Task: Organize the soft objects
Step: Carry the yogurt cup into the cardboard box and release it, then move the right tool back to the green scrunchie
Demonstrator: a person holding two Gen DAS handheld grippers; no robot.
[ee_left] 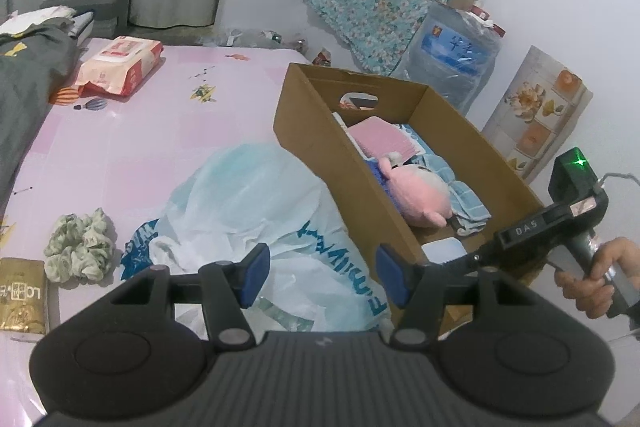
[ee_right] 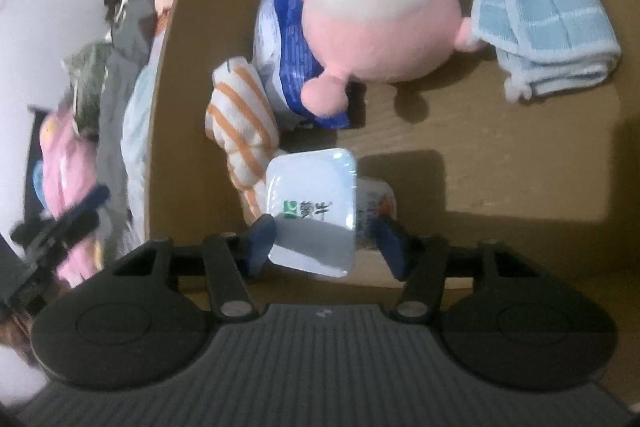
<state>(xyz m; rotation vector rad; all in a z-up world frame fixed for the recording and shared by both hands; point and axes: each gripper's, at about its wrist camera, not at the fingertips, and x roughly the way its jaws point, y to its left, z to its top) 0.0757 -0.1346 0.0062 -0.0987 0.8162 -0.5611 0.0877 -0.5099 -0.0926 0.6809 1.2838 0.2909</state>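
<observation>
A cardboard box (ee_left: 320, 147) sits on the pink bed sheet. Inside lie a pink plush toy (ee_right: 376, 27), a light blue towel (ee_right: 532, 7), an orange-striped cloth (ee_right: 240, 115), a blue-white packet (ee_right: 288, 67) and a white yogurt cup (ee_right: 312, 211). My right gripper (ee_right: 326, 243) is inside the box, its jaws wide on either side of the cup; contact is unclear. My left gripper (ee_left: 320, 277) is open and empty above a white plastic bag (ee_left: 256, 211), left of the box. A green floral scrunchie (ee_left: 80, 245) lies on the bed at the left.
A pink tissue pack (ee_left: 120, 67) and dark clothes (ee_left: 28, 83) lie at the far left of the bed. A gold packet (ee_left: 22, 293) lies near the scrunchie. A water jug (ee_left: 452, 63) and floral panels stand by the wall behind the box.
</observation>
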